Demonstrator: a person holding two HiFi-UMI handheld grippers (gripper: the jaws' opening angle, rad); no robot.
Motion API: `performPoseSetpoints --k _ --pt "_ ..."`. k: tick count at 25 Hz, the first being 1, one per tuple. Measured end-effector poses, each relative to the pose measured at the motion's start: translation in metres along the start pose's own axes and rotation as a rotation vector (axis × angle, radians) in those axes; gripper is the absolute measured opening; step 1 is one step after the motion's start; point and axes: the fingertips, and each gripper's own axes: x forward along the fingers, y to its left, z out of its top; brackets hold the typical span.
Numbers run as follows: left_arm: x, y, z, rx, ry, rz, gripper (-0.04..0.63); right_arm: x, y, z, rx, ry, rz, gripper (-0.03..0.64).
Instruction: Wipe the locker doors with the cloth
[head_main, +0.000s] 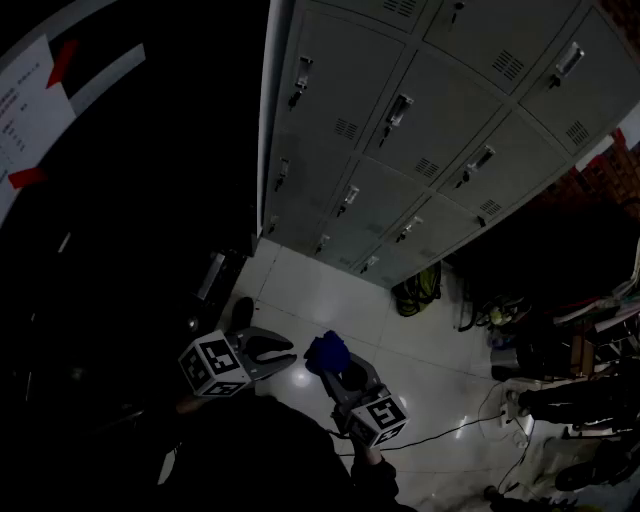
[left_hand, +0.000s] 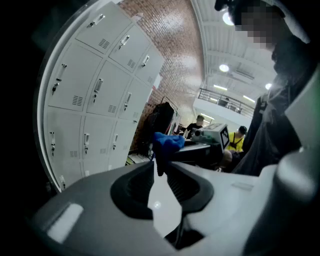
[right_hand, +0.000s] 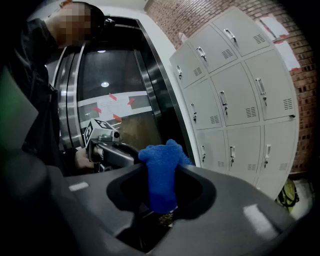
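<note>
Overhead, right gripper (head_main: 338, 372) clamped on blue cloth (head_main: 328, 350), left gripper (head_main: 288, 357) narrowly parted (empty), locker doors (head_main: 430, 130) all closed.

It was a large industrial hall: grey steel lockers (head_main: 420, 130) stood by a brick wall (left_hand: 172, 35), with glossy floor tiles (head_main: 310, 290), high ceiling lamps (left_hand: 223, 68) and a railed gallery (left_hand: 220, 95).

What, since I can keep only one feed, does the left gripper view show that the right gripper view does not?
Only the left gripper view: the left hand-held gripper with its jaws slightly apart and nothing between them, people in the background and ceiling lights. Only the right gripper view: the right hand-held gripper shut on the blue cloth, and a dark doorway with red tape marks. Both: the grey lockers and the cloth.
</note>
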Motion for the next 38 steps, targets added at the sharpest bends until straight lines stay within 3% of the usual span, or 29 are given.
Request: performPoseSetpoints --k 5,12,18,22,26,33,38 --pt "-0.031 0.1 0.034 0.015 -0.006 -0.003 0.055 0.09 -0.024 0.041 -0.019 0.009 -0.021 0.123" --pt "-0.076 0.235 0.123 0.047 -0.044 -0.006 0.055 0.216 -0.073 0.137 -0.066 0.02 -0.054 0.123" --pt "-0.063 0.308 0.191 0.131 -0.107 -0.029 0.055 0.285 -0.133 0.223 -0.216 -0.011 -0.104 0.123" --pt "-0.088 0.328 0.204 0.158 -0.119 -0.058 0.055 0.332 -0.131 0.273 -0.361 -0.015 -0.146 0.123" --pt "-0.104 0.33 0.209 0.182 -0.136 -0.056 0.055 0.357 -0.126 0.327 -0.577 -0.042 -0.207 0.123" --pt "-0.101 0.336 0.228 0.222 -0.147 -0.052 0.055 0.386 -0.141 0.436 -0.827 -0.128 -0.307 0.123" --pt "-0.092 0.338 0.236 0.242 -0.13 -0.049 0.055 0.394 -0.153 0.489 -0.966 -0.145 -0.393 0.123"
